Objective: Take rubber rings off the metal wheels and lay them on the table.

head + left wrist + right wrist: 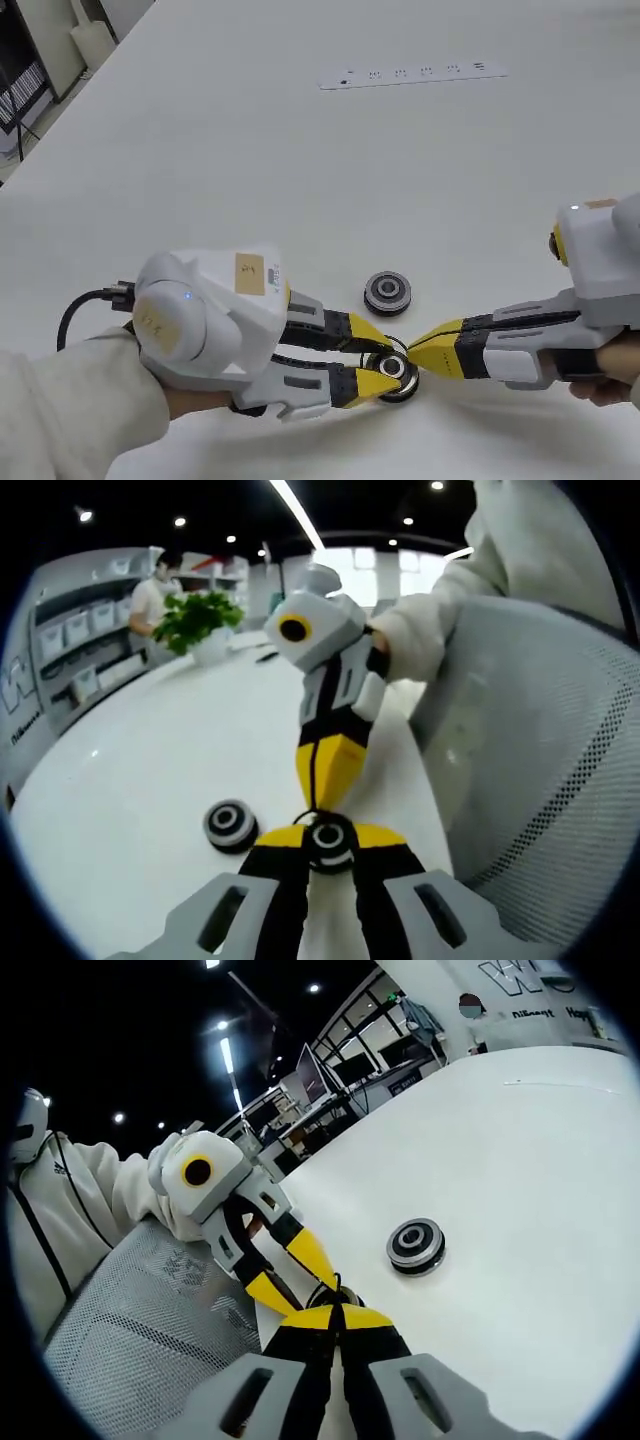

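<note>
Down near 6 o'clock in the head view, the left gripper (378,358) reaches in from 9 o'clock, its yellow tips clamped narrowly on a small metal wheel (396,372) that rests on the white table (250,150). The right gripper (415,352) comes in from 3 o'clock with its jaws pressed almost together, the tips touching that wheel's rim. Whether any rubber is nipped between them cannot be told. A second wheel (387,292) with a dark outer band lies flat just beside the first, at its 12 o'clock, untouched by either gripper. A white power strip (412,74) lies far off at 12 o'clock.
</note>
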The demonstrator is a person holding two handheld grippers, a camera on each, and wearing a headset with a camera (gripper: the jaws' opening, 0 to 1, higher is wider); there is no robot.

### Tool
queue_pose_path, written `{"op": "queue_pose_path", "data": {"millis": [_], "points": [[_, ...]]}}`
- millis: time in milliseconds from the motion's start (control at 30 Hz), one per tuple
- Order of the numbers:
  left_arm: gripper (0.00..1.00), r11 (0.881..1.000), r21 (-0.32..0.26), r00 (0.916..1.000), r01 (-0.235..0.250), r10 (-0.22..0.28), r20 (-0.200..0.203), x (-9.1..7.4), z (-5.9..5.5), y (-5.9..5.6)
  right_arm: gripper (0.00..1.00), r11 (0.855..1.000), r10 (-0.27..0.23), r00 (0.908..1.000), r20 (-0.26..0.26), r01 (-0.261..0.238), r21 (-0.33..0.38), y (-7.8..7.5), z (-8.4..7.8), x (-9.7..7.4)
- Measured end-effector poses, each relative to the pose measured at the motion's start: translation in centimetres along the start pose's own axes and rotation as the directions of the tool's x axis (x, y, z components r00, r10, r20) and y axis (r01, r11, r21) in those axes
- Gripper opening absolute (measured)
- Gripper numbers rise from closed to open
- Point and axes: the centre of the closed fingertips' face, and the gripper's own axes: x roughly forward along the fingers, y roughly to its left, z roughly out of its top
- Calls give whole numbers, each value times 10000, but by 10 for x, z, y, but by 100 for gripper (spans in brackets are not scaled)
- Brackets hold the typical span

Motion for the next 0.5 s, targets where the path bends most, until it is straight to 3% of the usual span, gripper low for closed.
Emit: {"op": "queue_pose_path", "data": {"millis": [333,500], "points": [[26,10000,-14,9992,42,-41,403,-11,20,-2,0,9998,-159,9999,22,160,-146,1,5,-4],[36,10000,57,9985,6,-9,552,-19,27,-3,0,9994,-236,9997,72,237,-253,2,7,-6]]}}
